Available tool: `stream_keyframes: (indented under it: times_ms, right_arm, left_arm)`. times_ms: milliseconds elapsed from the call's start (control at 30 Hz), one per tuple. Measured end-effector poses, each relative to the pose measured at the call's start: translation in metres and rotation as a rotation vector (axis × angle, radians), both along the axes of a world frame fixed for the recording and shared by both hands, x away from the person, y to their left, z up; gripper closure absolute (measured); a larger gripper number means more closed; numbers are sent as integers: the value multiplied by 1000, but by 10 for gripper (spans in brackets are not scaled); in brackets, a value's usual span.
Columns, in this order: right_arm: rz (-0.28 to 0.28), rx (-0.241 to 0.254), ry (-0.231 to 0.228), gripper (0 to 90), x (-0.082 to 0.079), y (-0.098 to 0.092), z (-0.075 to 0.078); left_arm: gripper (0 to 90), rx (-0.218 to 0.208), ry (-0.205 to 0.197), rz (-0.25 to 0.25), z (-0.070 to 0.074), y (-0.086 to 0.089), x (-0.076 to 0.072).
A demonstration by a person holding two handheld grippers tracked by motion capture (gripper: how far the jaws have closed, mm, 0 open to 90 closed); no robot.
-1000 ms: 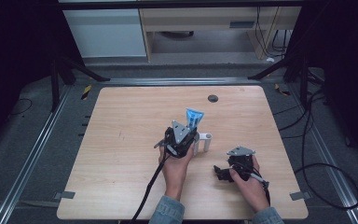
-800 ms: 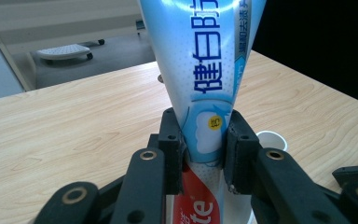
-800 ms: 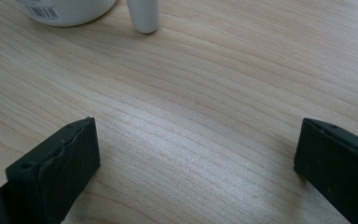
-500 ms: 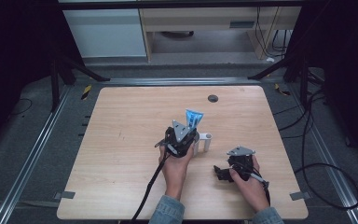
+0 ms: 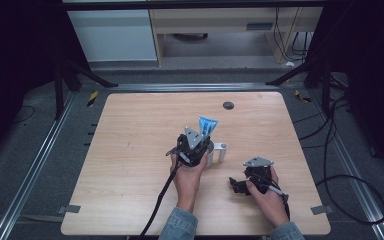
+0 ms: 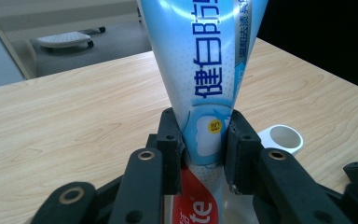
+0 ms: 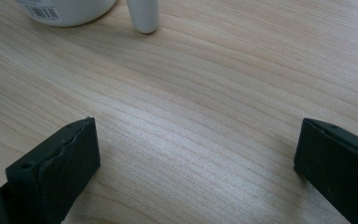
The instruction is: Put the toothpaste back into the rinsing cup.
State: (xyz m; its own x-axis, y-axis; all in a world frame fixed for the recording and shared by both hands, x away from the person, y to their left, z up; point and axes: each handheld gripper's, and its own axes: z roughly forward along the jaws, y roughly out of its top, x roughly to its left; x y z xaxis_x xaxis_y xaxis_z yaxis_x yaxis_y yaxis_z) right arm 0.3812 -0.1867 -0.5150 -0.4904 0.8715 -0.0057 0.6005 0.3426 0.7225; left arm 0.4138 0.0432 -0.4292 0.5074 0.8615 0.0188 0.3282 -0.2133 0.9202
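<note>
One blue toothpaste tube [image 6: 205,74] upright at frame centre on the wooden table [image 5: 130,150], pinched between the left gripper [image 6: 200,140] jaws, one white cap [image 6: 284,138] just beside, right gripper [image 7: 191,163] lower right, jaws spread wide, holding nothing

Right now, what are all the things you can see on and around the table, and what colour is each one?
toothpaste tube: one, blue and white with a red end, upright near the table's middle, clamped between the left jaws.
white cup: one, white, open-topped, on the table just right of the tube.
small round thing: one, dark, near the table's far edge; too small to identify.
table: one, light wood, on a grey floor.
cabinet: one, white, beyond the table.
left gripper: one, black with a grey plate, held in the left hand.
right gripper: one, black, jaws wide apart over bare wood, held in the right hand.
</note>
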Motion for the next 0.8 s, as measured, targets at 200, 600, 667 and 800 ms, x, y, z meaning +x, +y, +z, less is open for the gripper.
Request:
stream_keyframes:
  times_ms: [200, 600, 667, 800]
  right_arm:
    - [-1, 1, 0, 4, 0, 0, 0]
    - [1, 0, -2, 4, 0, 0, 0]
    - [0, 0, -2, 3, 0, 0, 0]
    - [1, 0, -2, 4, 0, 0, 0]
  left_arm:
    - [696, 2, 10, -4, 1, -2, 2]
    - [680, 4, 44, -9, 3, -3, 7]
    - [675, -4, 49, -9, 3, -3, 8]
    - [653, -8, 44, -11, 4, -4, 7]
